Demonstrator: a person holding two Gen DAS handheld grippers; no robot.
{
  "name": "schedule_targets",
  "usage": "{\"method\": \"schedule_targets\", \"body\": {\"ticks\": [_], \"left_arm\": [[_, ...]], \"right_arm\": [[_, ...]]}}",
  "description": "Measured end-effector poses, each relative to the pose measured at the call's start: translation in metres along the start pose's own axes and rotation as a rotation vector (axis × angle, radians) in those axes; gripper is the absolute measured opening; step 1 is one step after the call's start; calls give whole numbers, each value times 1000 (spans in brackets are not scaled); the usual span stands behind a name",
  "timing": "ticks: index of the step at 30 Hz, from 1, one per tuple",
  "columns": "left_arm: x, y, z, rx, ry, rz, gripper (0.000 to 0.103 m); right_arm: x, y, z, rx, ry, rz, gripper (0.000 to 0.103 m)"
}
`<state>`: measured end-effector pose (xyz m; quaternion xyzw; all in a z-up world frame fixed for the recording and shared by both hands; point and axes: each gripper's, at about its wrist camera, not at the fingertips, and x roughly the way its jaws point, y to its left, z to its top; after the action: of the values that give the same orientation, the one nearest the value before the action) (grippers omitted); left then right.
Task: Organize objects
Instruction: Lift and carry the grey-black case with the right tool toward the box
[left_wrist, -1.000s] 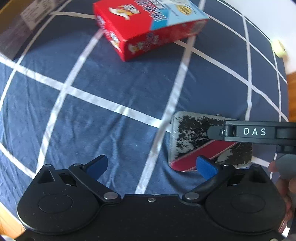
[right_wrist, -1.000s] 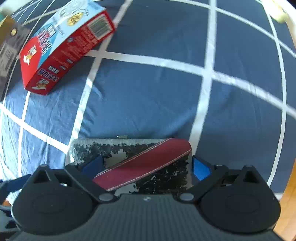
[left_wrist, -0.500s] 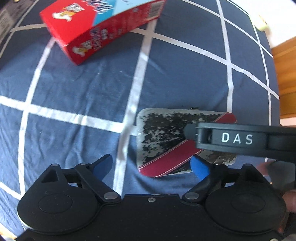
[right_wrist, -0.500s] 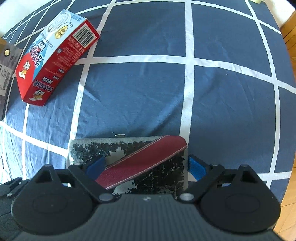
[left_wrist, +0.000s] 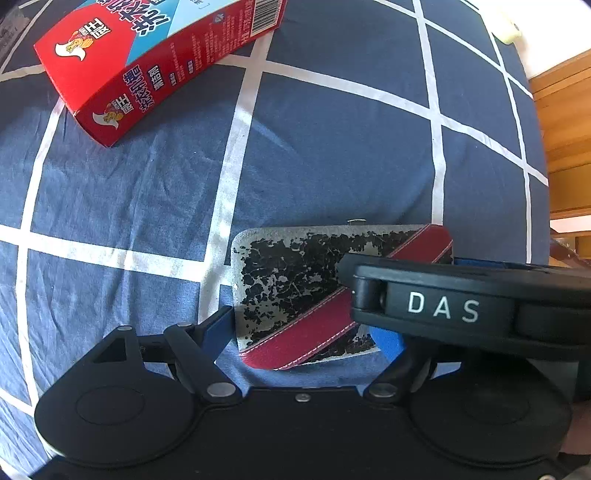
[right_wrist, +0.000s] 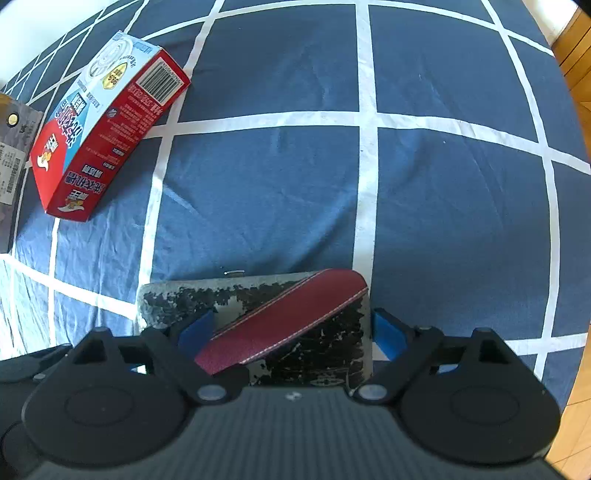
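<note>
A worn black-and-grey case with a red diagonal stripe (left_wrist: 295, 280) lies flat on the blue checked bedsheet (left_wrist: 332, 147). My left gripper (left_wrist: 303, 332) is open, its blue pads on either side of the case's near short end. My right gripper (right_wrist: 291, 332) is open around the case (right_wrist: 295, 321) from its long side; one pad rests over the case's top, the other is beside its right edge. The right gripper's body marked DAS (left_wrist: 461, 306) crosses over the case in the left wrist view. A red and blue carton (left_wrist: 155, 55) lies far left; it also shows in the right wrist view (right_wrist: 107, 125).
A dark flat package with a label (right_wrist: 14, 162) lies at the sheet's left edge beyond the carton. A small pale object (left_wrist: 508, 29) sits at the far right corner. Wooden floor (right_wrist: 576, 55) shows past the bed's right edge.
My left gripper has swung right and forward until its pads bracket the case's near end. The right gripper has stayed at the case, barely moving. The carton has shifted left in the left view.
</note>
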<state>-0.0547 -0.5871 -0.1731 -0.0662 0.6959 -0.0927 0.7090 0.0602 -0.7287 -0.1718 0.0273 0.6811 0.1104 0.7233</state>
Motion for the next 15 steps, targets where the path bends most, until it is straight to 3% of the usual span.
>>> {"method": "schedule_targets", "body": {"ticks": [15], "left_arm": [[-10,-7,-10,-11,-13,53,78]], "right_arm": [[-11,-4,-7,-2,-19,9,82]]}}
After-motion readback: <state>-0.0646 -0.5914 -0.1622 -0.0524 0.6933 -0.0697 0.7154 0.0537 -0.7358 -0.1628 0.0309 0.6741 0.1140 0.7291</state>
